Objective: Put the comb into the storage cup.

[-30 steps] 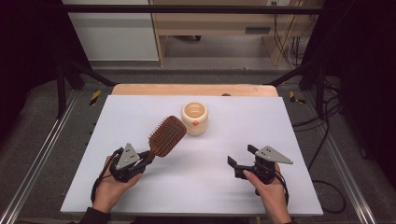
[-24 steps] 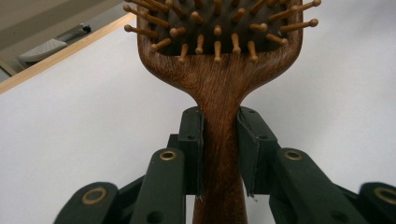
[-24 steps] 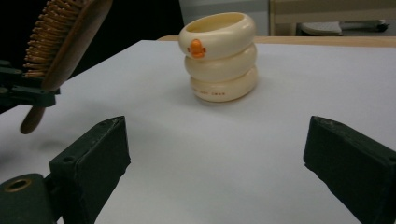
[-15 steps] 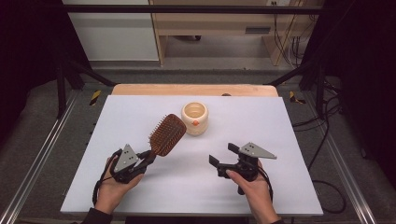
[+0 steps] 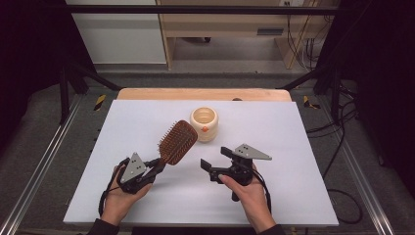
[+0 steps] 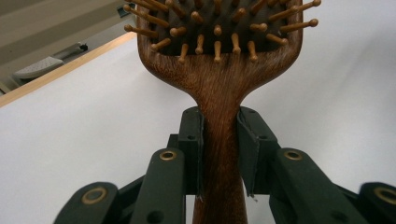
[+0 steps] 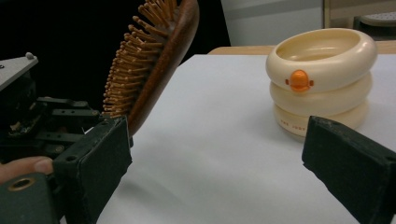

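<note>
The wooden hairbrush (image 5: 177,142) is held up off the white table (image 5: 293,147), left of the middle and toward the near side, its handle low and near-left and its paddle head tilted up toward the far right, bristles facing up and to the left. In the left gripper view its narrow handle (image 6: 219,140) runs straight up between the two black jaws, whose pads press on it from both sides, and the head with its round-tipped wooden pins (image 6: 217,28) fills the top of the frame. The left gripper (image 5: 155,169) is thus pinched onto the handle, with the person's left hand (image 5: 117,200) wrapped around its body near the table's near-left part. Just to the right, near the middle, the right gripper (image 5: 215,161) is held by the right hand (image 5: 252,198) and points left and far toward the brush; its jaws stand spread wide with nothing between them, and in the right gripper view the brush head (image 7: 154,60) rises beside its left jaw. Beyond the brush head, a little to the far right and close to it, stands a cream ringed pot (image 5: 204,123) with a small orange mark on its side (image 7: 299,80), upright and open at the top. A wooden board (image 5: 147,94) edges the table's far side.
</note>
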The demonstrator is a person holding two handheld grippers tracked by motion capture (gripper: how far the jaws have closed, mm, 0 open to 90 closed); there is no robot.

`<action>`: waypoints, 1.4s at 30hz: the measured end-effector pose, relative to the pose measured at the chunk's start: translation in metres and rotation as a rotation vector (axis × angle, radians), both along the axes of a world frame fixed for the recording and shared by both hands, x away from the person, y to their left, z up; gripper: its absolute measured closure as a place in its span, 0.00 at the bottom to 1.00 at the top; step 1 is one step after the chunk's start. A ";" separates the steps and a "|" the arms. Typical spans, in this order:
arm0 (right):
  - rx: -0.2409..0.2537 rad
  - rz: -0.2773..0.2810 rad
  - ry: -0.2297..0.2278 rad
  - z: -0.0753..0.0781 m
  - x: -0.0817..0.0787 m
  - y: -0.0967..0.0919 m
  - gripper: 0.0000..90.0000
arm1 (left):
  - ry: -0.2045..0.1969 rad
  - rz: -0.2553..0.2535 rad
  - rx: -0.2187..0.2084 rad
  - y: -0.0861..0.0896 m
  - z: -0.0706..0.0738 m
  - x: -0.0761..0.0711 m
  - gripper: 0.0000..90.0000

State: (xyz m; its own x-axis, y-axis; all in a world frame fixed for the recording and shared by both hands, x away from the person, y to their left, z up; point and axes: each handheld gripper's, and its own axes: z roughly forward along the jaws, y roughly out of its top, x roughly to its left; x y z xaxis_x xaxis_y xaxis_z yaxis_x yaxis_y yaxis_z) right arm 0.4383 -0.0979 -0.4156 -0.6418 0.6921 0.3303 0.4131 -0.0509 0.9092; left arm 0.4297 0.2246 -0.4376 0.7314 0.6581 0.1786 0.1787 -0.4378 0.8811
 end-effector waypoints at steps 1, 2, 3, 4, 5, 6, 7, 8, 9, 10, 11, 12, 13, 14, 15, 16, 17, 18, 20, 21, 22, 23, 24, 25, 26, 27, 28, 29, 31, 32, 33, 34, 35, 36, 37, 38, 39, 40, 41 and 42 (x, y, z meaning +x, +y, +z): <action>-0.001 0.001 -0.002 0.001 0.000 0.002 0.09 | -0.002 0.000 -0.001 0.000 0.000 0.000 0.80; -0.004 0.006 -0.002 0.002 0.000 0.004 0.09 | -0.004 -0.001 0.000 0.000 0.000 -0.001 0.80; -0.005 0.009 -0.005 0.002 0.000 0.006 0.09 | -0.006 -0.002 -0.001 -0.001 0.000 -0.001 0.80; -0.007 0.012 -0.008 0.003 0.001 0.008 0.10 | -0.009 -0.002 -0.001 -0.001 0.001 -0.001 0.80; -0.006 0.014 -0.008 0.004 0.001 0.010 0.10 | -0.010 -0.002 -0.005 -0.001 0.001 -0.001 0.80; -0.004 0.018 -0.009 0.006 0.001 0.012 0.10 | -0.011 -0.002 -0.006 -0.002 0.001 -0.002 0.80; -0.002 0.020 -0.008 0.006 0.001 0.013 0.10 | -0.013 -0.004 -0.005 -0.002 0.001 -0.002 0.80; 0.000 0.025 -0.007 0.007 0.001 0.015 0.10 | -0.015 -0.004 -0.006 -0.002 0.001 -0.002 0.80; 0.001 0.028 -0.007 0.008 0.001 0.017 0.10 | -0.016 -0.005 -0.010 -0.002 0.001 -0.002 0.80; 0.004 0.031 -0.006 0.009 0.002 0.019 0.11 | -0.018 -0.005 -0.012 -0.003 0.001 -0.002 0.80; 0.006 0.035 -0.004 0.009 0.002 0.020 0.11 | -0.019 -0.007 -0.014 -0.003 0.001 -0.003 0.80; 0.006 0.037 -0.003 0.010 0.002 0.022 0.11 | -0.021 -0.008 -0.014 -0.003 0.002 -0.003 0.80; 0.005 0.040 -0.004 0.011 0.002 0.024 0.11 | -0.023 -0.009 -0.014 -0.003 0.002 -0.003 0.80; 0.005 0.043 -0.003 0.012 0.003 0.025 0.11 | -0.025 -0.010 -0.014 -0.004 0.002 -0.003 0.80; 0.005 0.046 -0.004 0.012 0.003 0.027 0.11 | -0.027 -0.011 -0.015 -0.004 0.002 -0.003 0.80; 0.006 0.050 -0.002 0.013 0.003 0.028 0.12 | -0.028 -0.013 -0.014 -0.005 0.002 -0.004 0.80; 0.009 0.052 -0.003 0.014 0.003 0.030 0.12 | -0.030 -0.013 -0.013 -0.005 0.002 -0.004 0.80; 0.010 0.056 -0.003 0.015 0.003 0.032 0.12 | -0.031 -0.014 -0.014 -0.006 0.002 -0.004 0.80; 0.014 0.062 -0.005 0.017 0.003 0.036 0.12 | -0.034 -0.019 -0.013 -0.007 0.002 -0.005 0.80; 0.014 0.065 -0.006 0.018 0.003 0.037 0.13 | -0.038 -0.020 -0.012 -0.008 0.002 -0.005 0.80; 0.015 0.066 -0.007 0.019 0.004 0.038 0.13 | -0.040 -0.022 -0.012 -0.008 0.002 -0.006 0.80; 0.012 0.067 -0.009 0.020 0.004 0.040 0.13 | -0.041 -0.024 -0.012 -0.008 0.002 -0.006 0.80; 0.013 0.067 -0.009 0.021 0.004 0.041 0.14 | -0.044 -0.025 -0.012 -0.009 0.002 -0.006 0.80; 0.013 0.068 -0.010 0.023 0.005 0.042 0.14 | -0.044 -0.026 -0.013 -0.009 0.002 -0.006 0.80; 0.013 0.068 -0.010 0.023 0.005 0.043 0.15 | -0.046 -0.027 -0.012 -0.010 0.002 -0.006 0.80; 0.013 0.069 -0.011 0.024 0.005 0.044 0.15 | -0.047 -0.027 -0.012 -0.010 0.002 -0.007 0.80; 0.015 0.070 -0.011 0.025 0.006 0.045 0.16 | -0.048 -0.028 -0.012 -0.010 0.002 -0.007 0.80; 0.016 0.069 -0.010 0.026 0.006 0.045 0.16 | -0.050 -0.028 -0.011 -0.010 0.003 -0.007 0.80; 0.019 0.069 -0.011 0.028 0.007 0.046 0.18 | -0.053 -0.029 -0.012 -0.011 0.003 -0.007 0.80; 0.021 0.071 -0.009 0.028 0.008 0.047 0.19 | -0.053 -0.029 -0.014 -0.011 0.003 -0.007 0.80; 0.024 0.069 -0.008 0.028 0.008 0.047 0.19 | -0.055 -0.030 -0.013 -0.011 0.003 -0.008 0.80; 0.025 0.069 -0.008 0.029 0.008 0.048 0.19 | -0.056 -0.030 -0.014 -0.011 0.003 -0.008 0.80; 0.027 0.070 -0.007 0.029 0.009 0.048 0.20 | -0.057 -0.031 -0.015 -0.012 0.003 -0.008 0.80; 0.028 0.071 -0.007 0.030 0.009 0.049 0.20 | -0.059 -0.031 -0.014 -0.012 0.003 -0.008 0.80; 0.030 0.070 -0.006 0.030 0.009 0.049 0.21 | -0.059 -0.031 -0.015 -0.012 0.003 -0.008 0.80; 0.033 0.072 -0.006 0.031 0.010 0.050 0.21 | -0.061 -0.031 -0.015 -0.012 0.003 -0.008 0.80; 0.036 0.072 -0.005 0.031 0.010 0.051 0.21 | -0.063 -0.031 -0.013 -0.012 0.003 -0.008 0.80; 0.038 0.070 -0.004 0.032 0.011 0.051 0.22 | -0.063 -0.031 -0.015 -0.012 0.003 -0.008 0.80; 0.044 0.070 -0.001 0.033 0.011 0.051 0.22 | -0.064 -0.031 -0.014 -0.012 0.003 -0.009 0.80; 0.053 0.070 0.002 0.034 0.012 0.052 0.22 | -0.064 -0.032 -0.014 -0.012 0.003 -0.009 0.80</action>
